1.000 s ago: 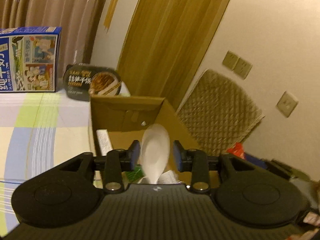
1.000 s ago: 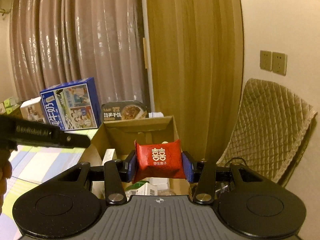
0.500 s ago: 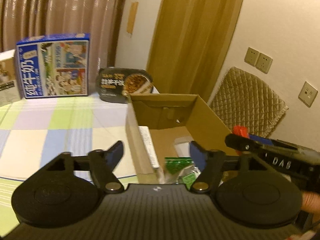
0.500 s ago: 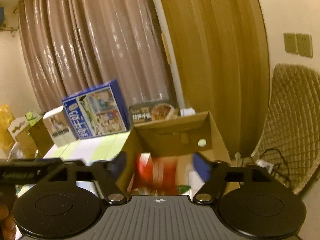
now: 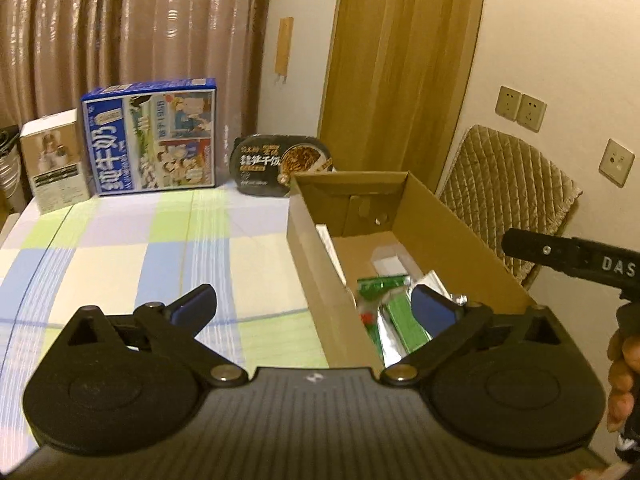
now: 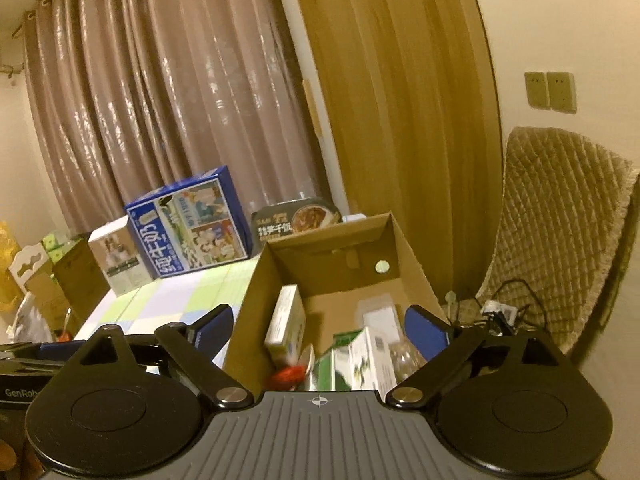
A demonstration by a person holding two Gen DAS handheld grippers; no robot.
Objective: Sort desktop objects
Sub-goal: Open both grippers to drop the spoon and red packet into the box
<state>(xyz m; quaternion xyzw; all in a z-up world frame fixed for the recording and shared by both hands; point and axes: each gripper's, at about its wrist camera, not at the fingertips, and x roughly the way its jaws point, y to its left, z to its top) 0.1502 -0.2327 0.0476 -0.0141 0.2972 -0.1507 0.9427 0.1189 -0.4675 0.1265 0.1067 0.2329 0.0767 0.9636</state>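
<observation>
Home interior, a living or dining room: pleated curtains point(image 5: 120, 32) are hanging behind a table with checked tablecloth point(image 5: 120, 248); milk carton box point(image 5: 154, 138) and ready-meal tray point(image 5: 280, 164) are standing along its far edge; quilted cushion point(image 5: 504, 188) is leaning against the socketed wall.

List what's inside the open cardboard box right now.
Inside the open brown cardboard box: a white carton leaning on the left wall, green foil packets, a white-and-green carton, a red item. The near end is hidden behind the gripper body.
</observation>
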